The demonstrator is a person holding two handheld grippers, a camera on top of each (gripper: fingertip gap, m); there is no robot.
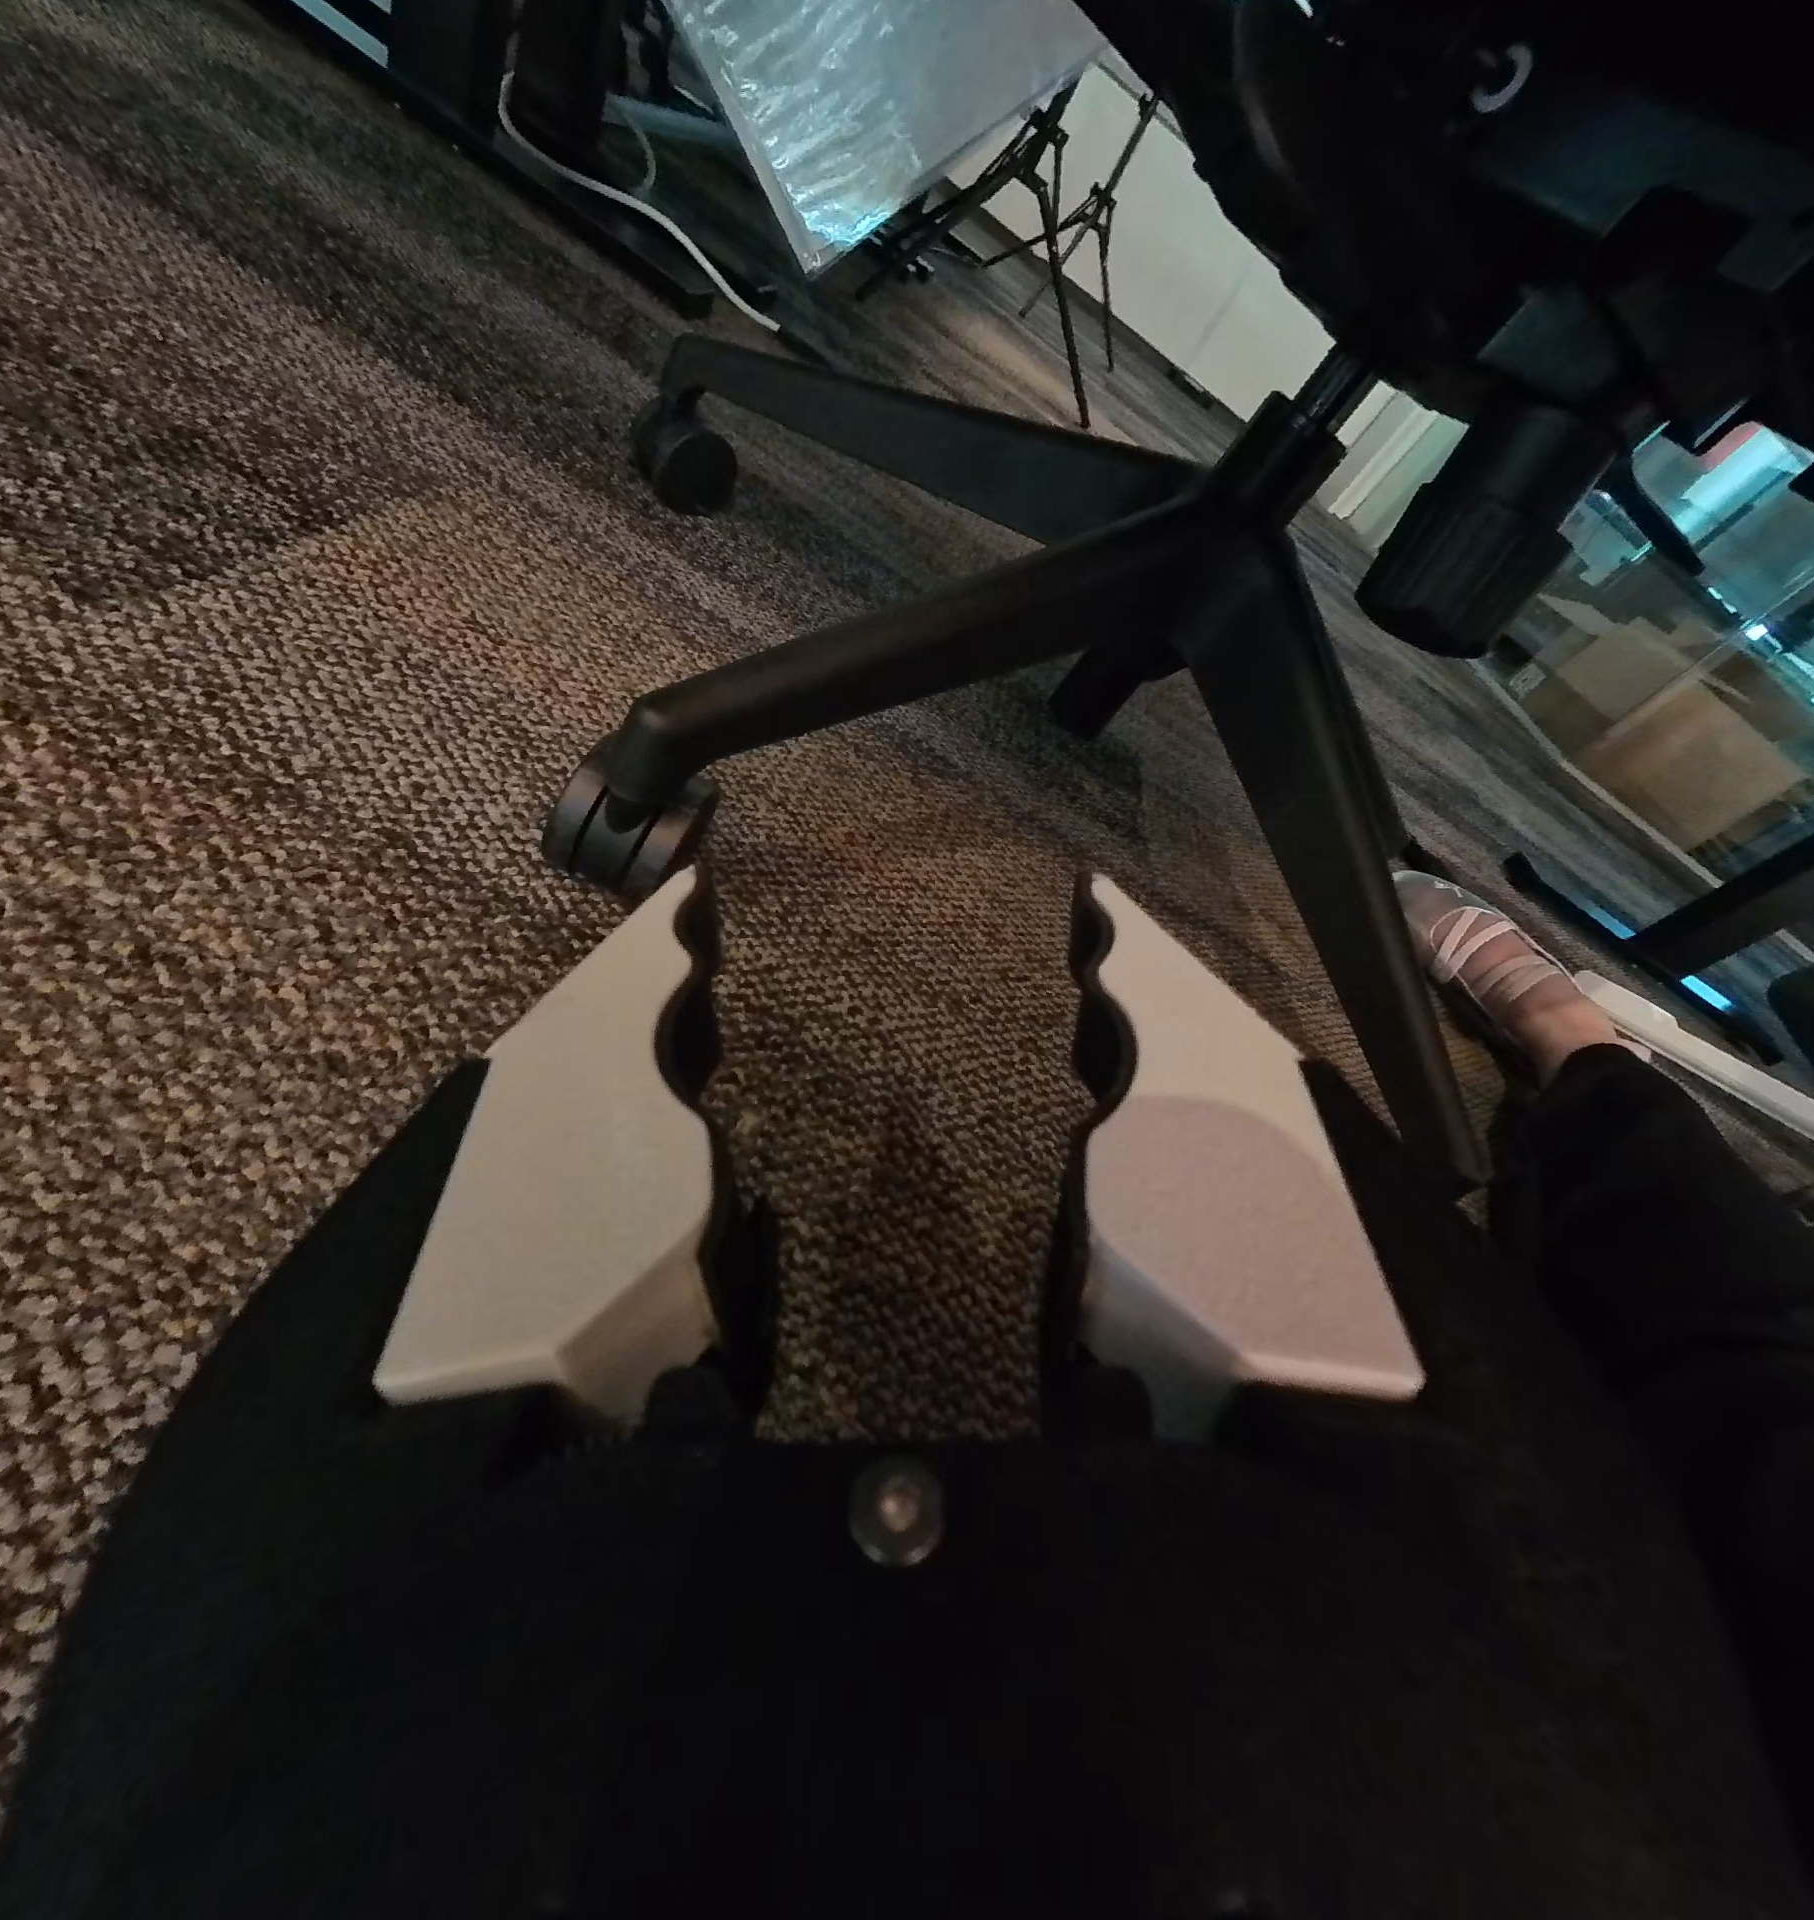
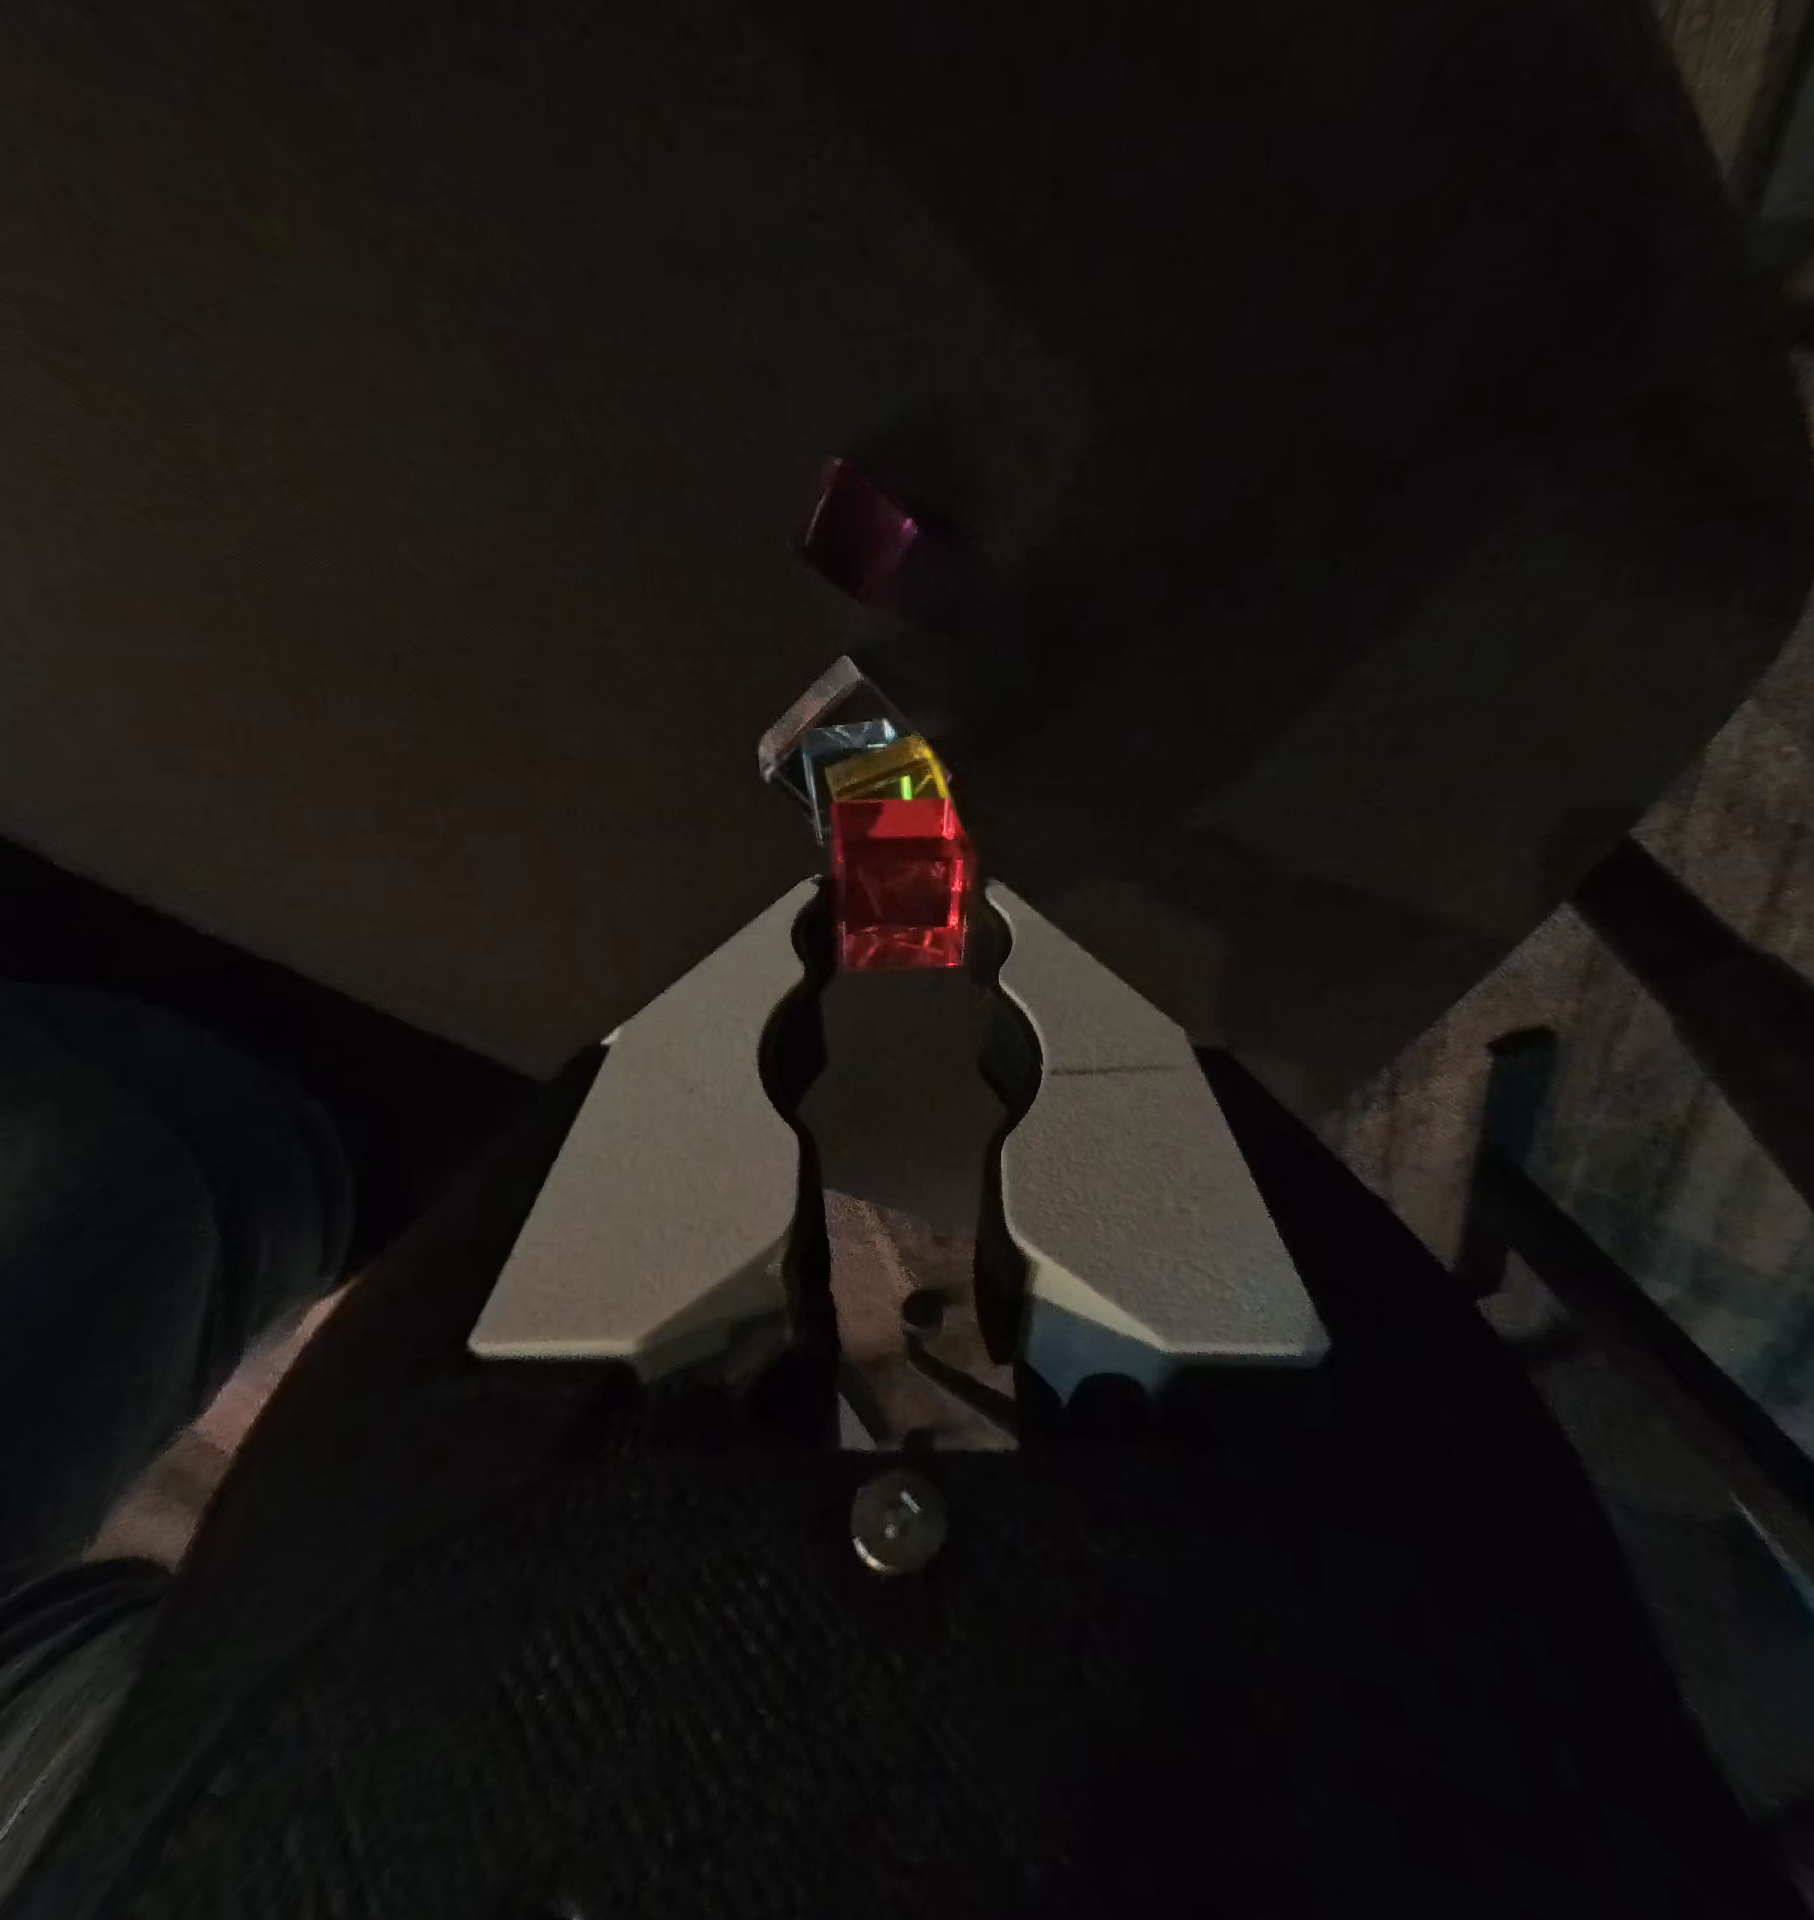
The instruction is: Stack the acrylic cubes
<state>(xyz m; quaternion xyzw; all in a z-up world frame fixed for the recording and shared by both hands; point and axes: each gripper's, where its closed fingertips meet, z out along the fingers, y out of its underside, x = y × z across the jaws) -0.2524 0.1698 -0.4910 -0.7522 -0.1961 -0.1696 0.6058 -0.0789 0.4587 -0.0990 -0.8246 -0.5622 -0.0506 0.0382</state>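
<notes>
Left tool wide over carpet, right tool gripping a red cube.

The brown carpet (image 1: 259,831) fills the left view; an office chair base (image 1: 986,613) crosses the upper right, its caster (image 1: 628,831) just beyond the left tool (image 1: 892,894), whose jaws stand wide and bare. In the right view's centre, the right tool (image 2: 903,914) pinches a translucent red cube (image 2: 901,899) at its fingertips, with yellow (image 2: 887,774), blue (image 2: 846,743) and clear (image 2: 815,707) cubes close behind it and a purple cube (image 2: 861,530) above.
</notes>
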